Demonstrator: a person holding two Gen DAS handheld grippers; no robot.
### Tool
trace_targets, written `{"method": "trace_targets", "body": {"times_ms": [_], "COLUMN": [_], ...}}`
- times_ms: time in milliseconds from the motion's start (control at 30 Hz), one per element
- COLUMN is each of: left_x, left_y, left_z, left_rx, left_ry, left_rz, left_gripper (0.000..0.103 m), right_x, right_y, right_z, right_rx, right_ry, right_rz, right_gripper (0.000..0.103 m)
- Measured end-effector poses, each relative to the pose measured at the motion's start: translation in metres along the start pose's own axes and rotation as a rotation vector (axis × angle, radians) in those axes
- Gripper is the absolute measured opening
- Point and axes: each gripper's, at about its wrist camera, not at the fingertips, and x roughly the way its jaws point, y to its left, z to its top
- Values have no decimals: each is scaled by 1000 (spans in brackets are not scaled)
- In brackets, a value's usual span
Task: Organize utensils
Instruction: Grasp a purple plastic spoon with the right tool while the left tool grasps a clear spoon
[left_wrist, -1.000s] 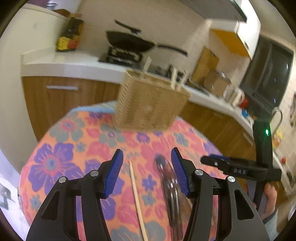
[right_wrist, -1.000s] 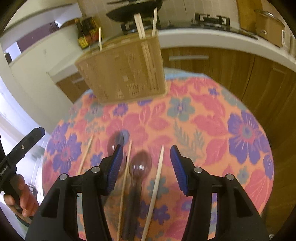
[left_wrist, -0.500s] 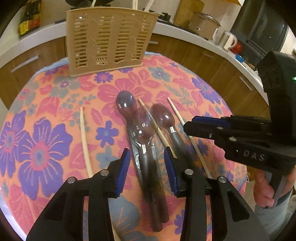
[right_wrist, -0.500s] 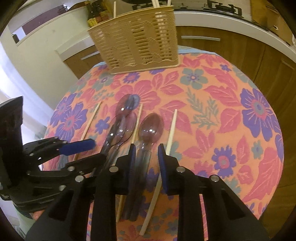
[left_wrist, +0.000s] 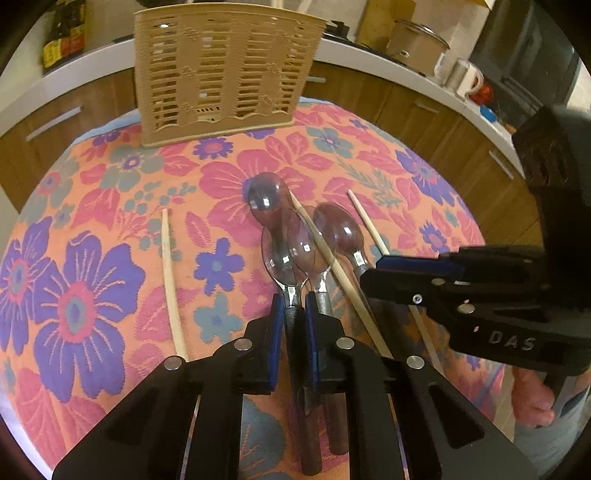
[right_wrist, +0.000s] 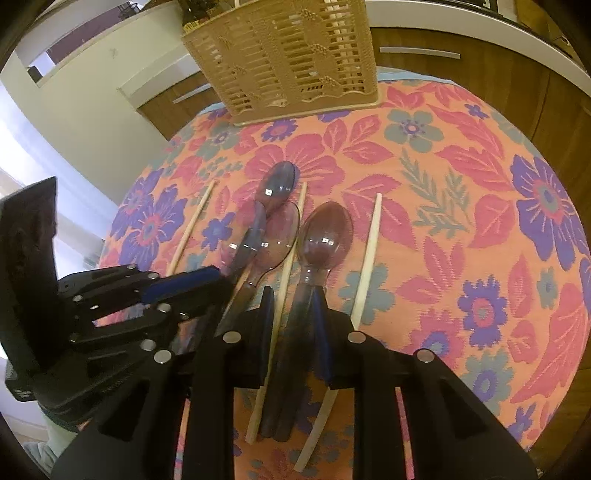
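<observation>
With each gripper's fingers closing on its own spoon handle, left gripper (left_wrist: 294, 306) and right gripper (right_wrist: 293, 299), finish both pinches before lifting toward the basket (left_wrist: 225, 70) ahead.

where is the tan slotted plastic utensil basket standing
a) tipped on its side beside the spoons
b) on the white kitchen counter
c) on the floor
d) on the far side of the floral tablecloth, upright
d: the tan slotted plastic utensil basket stands upright at the far edge of the floral tablecloth, beyond the clear purple plastic spoons.
</observation>
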Motion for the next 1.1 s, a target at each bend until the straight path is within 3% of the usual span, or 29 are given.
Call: {"method": "trace_targets", "body": {"times_ms": [133,567,633,800,1100], "left_x": [-10,-12,-11,-7,-8], "left_y": [13,37,37,41,38], "left_z": [3,3,3,2,3], "left_rx": [-54,-104,-99,-108,-69], "left_ry": [-24,-8,-2,7,39], "left_rz": [-50,-9,2,-2,12], "left_gripper": [10,10,10,10,13], "right_x": [2,19,22,20,15], "right_y": [3,14,15,10,-10], "right_z": [0,15,18,15,14], "right_rx": [-12,-15,-31,-48,-15], "right_ry": [5,62,75,73,142], "right_rz": [-11,-46,-99,-127,-72], "right_gripper": [17,14,13,9,10]}}
